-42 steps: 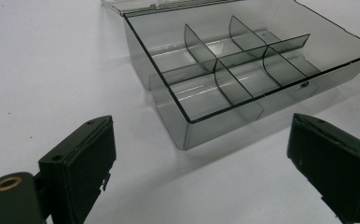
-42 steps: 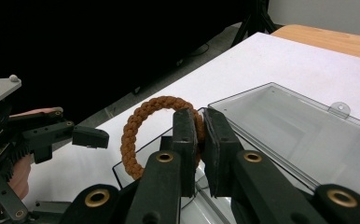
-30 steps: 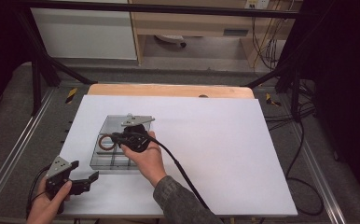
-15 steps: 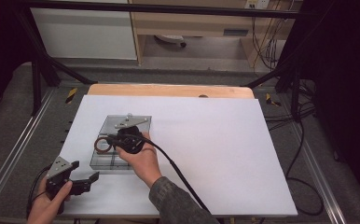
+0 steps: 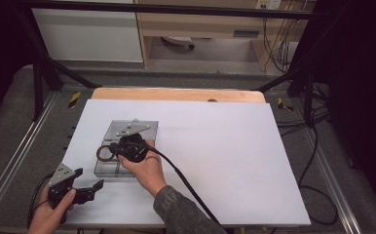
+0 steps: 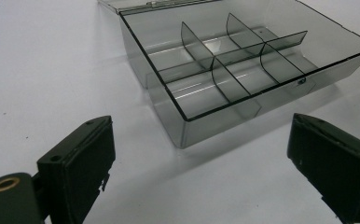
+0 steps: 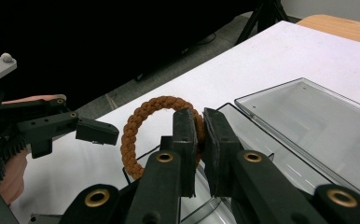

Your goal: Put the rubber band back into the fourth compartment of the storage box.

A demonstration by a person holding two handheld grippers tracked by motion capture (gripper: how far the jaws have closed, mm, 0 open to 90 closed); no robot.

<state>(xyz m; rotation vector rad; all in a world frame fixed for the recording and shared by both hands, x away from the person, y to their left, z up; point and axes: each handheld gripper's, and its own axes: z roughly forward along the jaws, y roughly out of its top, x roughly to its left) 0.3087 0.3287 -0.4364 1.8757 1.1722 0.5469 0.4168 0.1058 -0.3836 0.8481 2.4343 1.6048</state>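
Braided ring partly hidden behind right tongs.

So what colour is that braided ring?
Orange-brown; the braided ring shows best in the right gripper view, pinched in the right tongs.

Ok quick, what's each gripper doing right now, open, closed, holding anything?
Left gripper: open, holding nothing, near the clear divided box.
Right gripper: shut on the brown braided ring, above the box.
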